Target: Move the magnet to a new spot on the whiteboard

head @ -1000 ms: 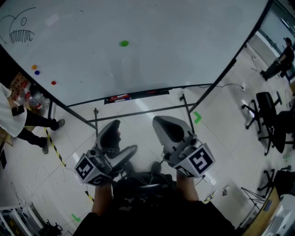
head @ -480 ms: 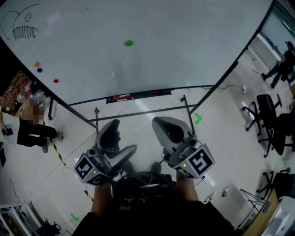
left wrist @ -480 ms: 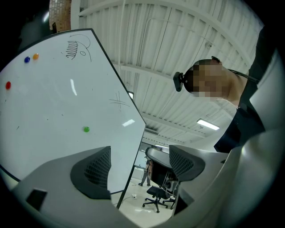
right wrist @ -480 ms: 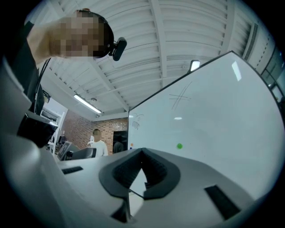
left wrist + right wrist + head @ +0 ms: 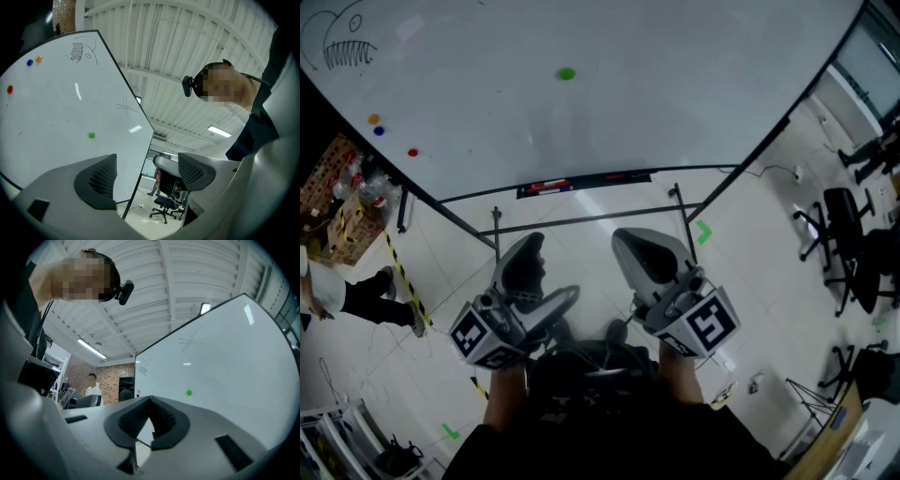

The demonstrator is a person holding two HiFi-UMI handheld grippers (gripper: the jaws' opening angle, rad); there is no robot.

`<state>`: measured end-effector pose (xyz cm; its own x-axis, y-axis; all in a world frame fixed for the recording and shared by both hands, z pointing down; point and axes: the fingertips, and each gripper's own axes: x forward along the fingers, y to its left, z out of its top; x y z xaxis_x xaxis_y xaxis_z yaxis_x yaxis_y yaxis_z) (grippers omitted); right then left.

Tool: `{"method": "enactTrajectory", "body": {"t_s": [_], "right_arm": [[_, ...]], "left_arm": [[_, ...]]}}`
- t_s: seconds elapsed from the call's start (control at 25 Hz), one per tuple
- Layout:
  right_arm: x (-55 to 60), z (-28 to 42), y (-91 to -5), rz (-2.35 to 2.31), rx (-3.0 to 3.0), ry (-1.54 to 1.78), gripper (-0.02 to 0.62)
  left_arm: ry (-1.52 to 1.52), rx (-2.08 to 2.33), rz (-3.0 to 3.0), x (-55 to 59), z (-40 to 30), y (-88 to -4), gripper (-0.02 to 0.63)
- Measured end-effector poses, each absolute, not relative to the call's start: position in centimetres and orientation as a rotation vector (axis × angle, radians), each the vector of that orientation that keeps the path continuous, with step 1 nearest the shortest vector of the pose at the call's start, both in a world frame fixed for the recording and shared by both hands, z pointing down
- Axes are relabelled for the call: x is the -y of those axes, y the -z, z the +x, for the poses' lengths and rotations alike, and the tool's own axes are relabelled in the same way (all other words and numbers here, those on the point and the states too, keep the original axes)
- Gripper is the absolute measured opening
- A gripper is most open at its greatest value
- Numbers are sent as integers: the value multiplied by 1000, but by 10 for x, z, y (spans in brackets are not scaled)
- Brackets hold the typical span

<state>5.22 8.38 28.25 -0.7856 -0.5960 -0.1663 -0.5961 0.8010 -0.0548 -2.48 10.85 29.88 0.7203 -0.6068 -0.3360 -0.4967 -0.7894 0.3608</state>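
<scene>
A small green magnet (image 5: pixel 567 73) sticks to the big whiteboard (image 5: pixel 675 84), upper middle in the head view. It also shows in the left gripper view as the green magnet (image 5: pixel 92 135) and in the right gripper view as the green magnet (image 5: pixel 189 392). Both grippers hang low, well short of the board. My left gripper (image 5: pixel 549 274) is open with nothing between its jaws; its own view shows the left gripper (image 5: pixel 147 176) with a wide gap. My right gripper (image 5: pixel 630 247) is shut and empty, and in its own view the right gripper (image 5: pixel 150 420) has its pads meeting.
Orange (image 5: pixel 373 119), blue (image 5: pixel 378 130) and red (image 5: pixel 412 152) magnets sit at the board's left, under a fish drawing (image 5: pixel 342 47). A marker tray (image 5: pixel 581 183) and the stand's bars (image 5: pixel 581 221) lie below. A person (image 5: pixel 337 295) walks at left; office chairs (image 5: pixel 848 244) stand at right.
Both grippers have kept still. The person at the left has walked down and further left along the floor. The head view has shifted a little, so the board sits slightly higher.
</scene>
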Motion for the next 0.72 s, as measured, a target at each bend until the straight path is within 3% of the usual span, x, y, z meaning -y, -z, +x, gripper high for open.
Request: {"method": "enactTrajectory", "body": {"t_s": [0.72], "right_arm": [[-85, 47, -281, -931, -2821, -15, 15]], "left_arm": [[650, 867, 2681, -108, -25, -298, 403]]}}
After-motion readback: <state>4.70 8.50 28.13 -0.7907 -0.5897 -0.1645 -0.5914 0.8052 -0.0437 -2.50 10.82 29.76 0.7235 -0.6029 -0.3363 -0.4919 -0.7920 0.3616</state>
